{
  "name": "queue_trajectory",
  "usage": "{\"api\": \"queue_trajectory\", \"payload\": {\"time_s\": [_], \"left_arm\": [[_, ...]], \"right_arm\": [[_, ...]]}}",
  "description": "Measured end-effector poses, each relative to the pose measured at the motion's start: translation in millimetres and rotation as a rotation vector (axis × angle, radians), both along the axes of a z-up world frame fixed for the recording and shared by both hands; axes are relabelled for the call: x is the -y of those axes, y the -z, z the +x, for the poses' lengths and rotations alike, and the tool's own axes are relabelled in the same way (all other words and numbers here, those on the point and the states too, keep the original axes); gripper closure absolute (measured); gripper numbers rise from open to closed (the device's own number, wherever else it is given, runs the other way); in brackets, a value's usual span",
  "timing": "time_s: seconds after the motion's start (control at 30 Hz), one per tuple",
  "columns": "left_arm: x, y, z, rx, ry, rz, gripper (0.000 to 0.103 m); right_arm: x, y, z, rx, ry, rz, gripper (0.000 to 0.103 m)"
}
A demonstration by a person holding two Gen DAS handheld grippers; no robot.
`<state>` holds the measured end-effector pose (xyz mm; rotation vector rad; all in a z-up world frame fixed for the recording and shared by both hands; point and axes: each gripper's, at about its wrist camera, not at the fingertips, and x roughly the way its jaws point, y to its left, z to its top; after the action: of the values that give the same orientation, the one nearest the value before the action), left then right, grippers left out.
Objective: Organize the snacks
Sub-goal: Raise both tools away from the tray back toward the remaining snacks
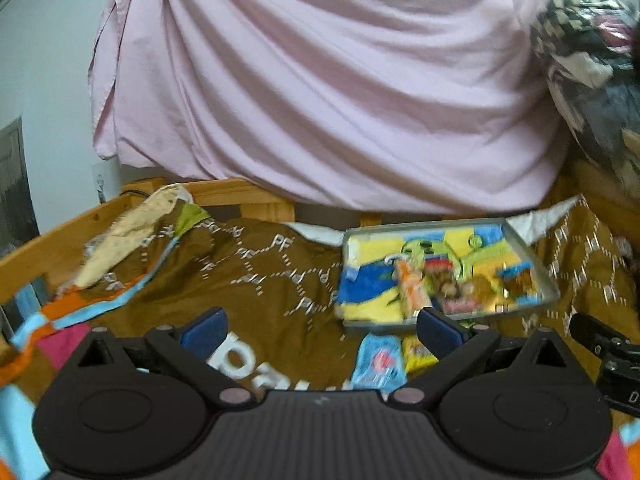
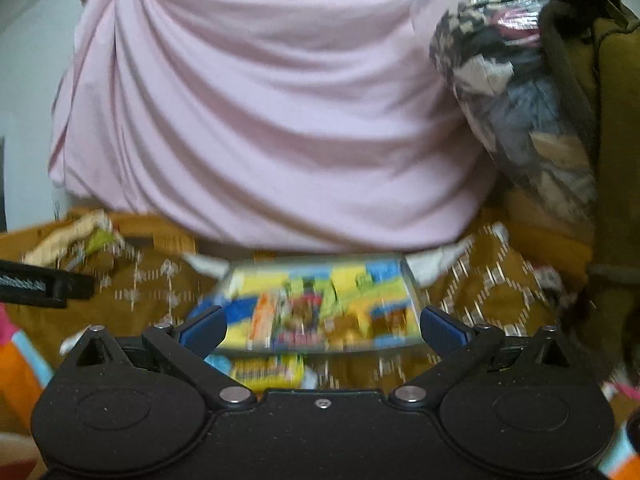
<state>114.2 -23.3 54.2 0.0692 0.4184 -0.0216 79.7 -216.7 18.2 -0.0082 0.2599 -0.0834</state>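
Both claws, left (image 1: 320, 330) and right (image 2: 322, 330), are hanging spread and empty; tray (image 1: 532, 258) is holding several snacks, two packets (image 1: 378, 360) are waiting outside.

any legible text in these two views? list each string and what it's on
"PF": repeated white monogram on the brown blanket.
Large white letters on the blanket in front of the left gripper: partly hidden and seen upside down, not readable.
Snack packets in the tray, the blue packet and the yellow packet: print too blurred to read.
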Motion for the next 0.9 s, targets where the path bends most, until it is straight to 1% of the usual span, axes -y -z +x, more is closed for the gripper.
{"api": "queue_trajectory", "payload": {"time_s": [0.07, 0.1, 0.17, 0.27, 0.33, 0.4, 0.47, 0.5, 0.57, 0.63, 0.7, 0.73, 0.8, 0.9], "left_arm": [[-9, -7, -17, 0.025, 0.017, -0.024, 0.001], [-15, -12, -26, 0.047, 0.024, -0.043, 0.001], [-23, -17, -38, 0.06, 0.031, -0.062, 0.0], [-30, -20, -55, 0.064, 0.06, -0.051, 0.0], [-30, -19, -62, 0.053, 0.081, -0.027, 0.0], [-27, -19, -64, 0.019, 0.111, 0.021, 0.001], [-26, -21, -67, 0.028, 0.156, 0.071, 0.001], [-25, -21, -67, 0.029, 0.165, 0.094, 0.0], [-25, -21, -65, 0.022, 0.15, 0.118, 0.0], [-29, -25, -58, -0.001, 0.116, 0.096, 0.0], [-38, -28, -52, -0.012, 0.08, 0.044, 0.001], [-41, -30, -48, -0.015, 0.064, 0.024, 0.0], [-48, -35, -42, -0.02, 0.044, 0.001, 0.0], [-55, -40, -32, -0.016, 0.041, 0.002, 0.0]], "right_arm": [[-9, -1, -14, -0.026, 0.008, -0.011, 0.001], [-14, -4, -23, -0.035, 0.018, -0.012, 0.001], [-22, -13, -34, -0.053, 0.026, -0.006, 0.001], [-34, -32, -49, -0.08, 0.014, 0.02, 0.001], [-44, -42, -56, -0.107, -0.002, 0.009, 0.001], [-52, -51, -59, -0.166, -0.007, 0.01, 0.001], [-57, -60, -58, -0.21, 0.003, 0.004, 0.001], [-61, -66, -56, -0.231, 0.004, -0.008, 0.001], [-66, -79, -49, -0.27, -0.013, -0.016, 0.001], [-69, -89, -36, -0.339, -0.033, -0.009, 0.001], [-69, -99, -22, -0.388, -0.001, -0.008, 0.001], [-68, -103, -17, -0.394, 0.014, -0.003, 0.001], [-68, -111, -9, -0.4, 0.009, 0.004, 0.001], [-70, -114, 5, -0.435, -0.02, -0.016, 0.001]]}}
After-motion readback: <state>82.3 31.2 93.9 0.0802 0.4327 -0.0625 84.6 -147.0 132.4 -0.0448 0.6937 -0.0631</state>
